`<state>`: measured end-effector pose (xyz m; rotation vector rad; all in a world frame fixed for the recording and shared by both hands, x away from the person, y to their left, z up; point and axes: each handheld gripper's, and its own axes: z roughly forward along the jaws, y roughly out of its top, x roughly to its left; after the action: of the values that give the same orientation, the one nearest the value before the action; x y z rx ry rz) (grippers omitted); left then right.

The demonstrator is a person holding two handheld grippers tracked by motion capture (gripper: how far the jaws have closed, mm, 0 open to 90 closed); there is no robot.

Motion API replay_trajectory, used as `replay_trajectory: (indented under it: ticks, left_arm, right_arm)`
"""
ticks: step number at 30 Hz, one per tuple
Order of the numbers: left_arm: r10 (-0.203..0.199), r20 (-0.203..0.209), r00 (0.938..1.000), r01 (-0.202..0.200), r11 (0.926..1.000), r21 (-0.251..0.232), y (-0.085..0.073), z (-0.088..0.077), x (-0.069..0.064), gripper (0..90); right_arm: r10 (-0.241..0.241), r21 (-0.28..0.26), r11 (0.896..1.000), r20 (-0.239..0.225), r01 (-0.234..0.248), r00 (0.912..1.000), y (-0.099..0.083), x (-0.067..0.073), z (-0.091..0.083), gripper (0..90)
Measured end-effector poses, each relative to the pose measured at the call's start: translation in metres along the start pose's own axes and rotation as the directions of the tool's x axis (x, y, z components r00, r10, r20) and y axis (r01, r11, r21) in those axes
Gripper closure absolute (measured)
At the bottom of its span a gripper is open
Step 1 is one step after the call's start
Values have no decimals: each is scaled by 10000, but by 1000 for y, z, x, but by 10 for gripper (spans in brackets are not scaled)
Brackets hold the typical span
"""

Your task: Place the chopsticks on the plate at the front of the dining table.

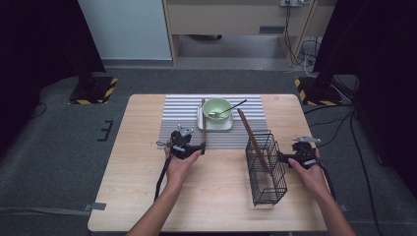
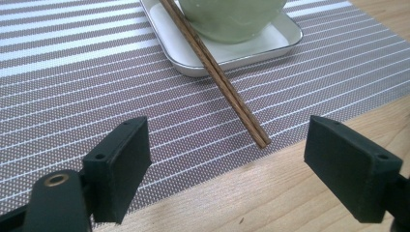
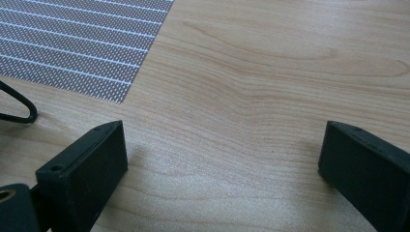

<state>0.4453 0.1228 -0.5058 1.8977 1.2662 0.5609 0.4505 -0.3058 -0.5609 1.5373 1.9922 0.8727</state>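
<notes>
Left gripper (image 2: 227,169): standing wide open and gripping nothing, with the near end of the chopsticks (image 2: 217,77) lying between its jaws, untouched.
Right gripper (image 3: 222,179): hanging wide open over bare table (image 3: 270,72), holding nothing, just beside the wire basket (image 1: 266,169).
Wire basket: standing at the right of the table, with one brown stick (image 1: 252,139) leaning out of it toward the placemat (image 1: 182,118).
Chopsticks' place: lying as a pair, far ends resting on the rim of the white tray (image 2: 270,43), near ends reaching down over the placemat's edge.
Bowl (image 1: 217,109): sitting on the tray with a spoon (image 1: 227,110) in it.
Risk, judged: closing off-centre could be pinching one chopstick alone, leaving its mate behind.
Risk, judged: dragging the pair sideways could be nudging the tray and tipping the bowl.
Count: two grippers, two chopsticks at the tray, one stick in the basket, one basket, one bowl, one tray, one spoon, one placemat.
</notes>
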Motion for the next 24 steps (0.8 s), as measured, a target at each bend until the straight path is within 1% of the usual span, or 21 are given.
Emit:
replay_trajectory:
  ticks: [2, 4, 5, 8, 12, 14, 16, 19, 24]
  left_arm:
    - [143, -12, 9999, -143, 9999, -43, -2, -4, 0, 132]
    - [219, 7, 9998, -219, 9998, -14, -3, -6, 0, 126]
    - [244, 101, 9997, -244, 9997, -26, -4, -8, 1, 126]
    - [333, 115, 9994, -332, 9994, -50, -5, -12, 1, 117]
    - [554, 190, 9983, -552, 9984, -110, -6, -19, 4, 108]
    - [592, 250, 9979, -588, 9981, -162, -7, -23, 5, 106]
    - [537, 377, 9978, -525, 9981, -315, -10, -28, 7, 109]
    - [668, 500, 9965, -654, 9974, -289, -13, -33, 10, 105]
    - [722, 489, 9962, -707, 9970, -314, -18, -42, 16, 103]
  right_arm:
    - [-15, 1, 10000, -17, 15, 10000, 0, 0, 0, 35]
    - [-35, 0, 10000, -39, 35, 10000, 0, 0, 0, 35]
    - [-39, -2, 10000, -41, 39, 10000, 0, 0, 0, 35]
    - [-38, -2, 10000, -41, 38, 10000, 0, 0, 0, 35]
    - [-37, -2, 10000, -41, 37, 10000, 0, 0, 0, 35]
    - [-39, -1, 10000, -42, 39, 10000, 0, 0, 0, 35]
    - [-40, -1, 10000, -40, 40, 10000, 0, 0, 0, 35]
    - [-41, -1, 10000, -41, 41, 10000, 0, 0, 0, 35]
    - [-41, -2, 10000, -38, 41, 10000, 0, 0, 0, 35]
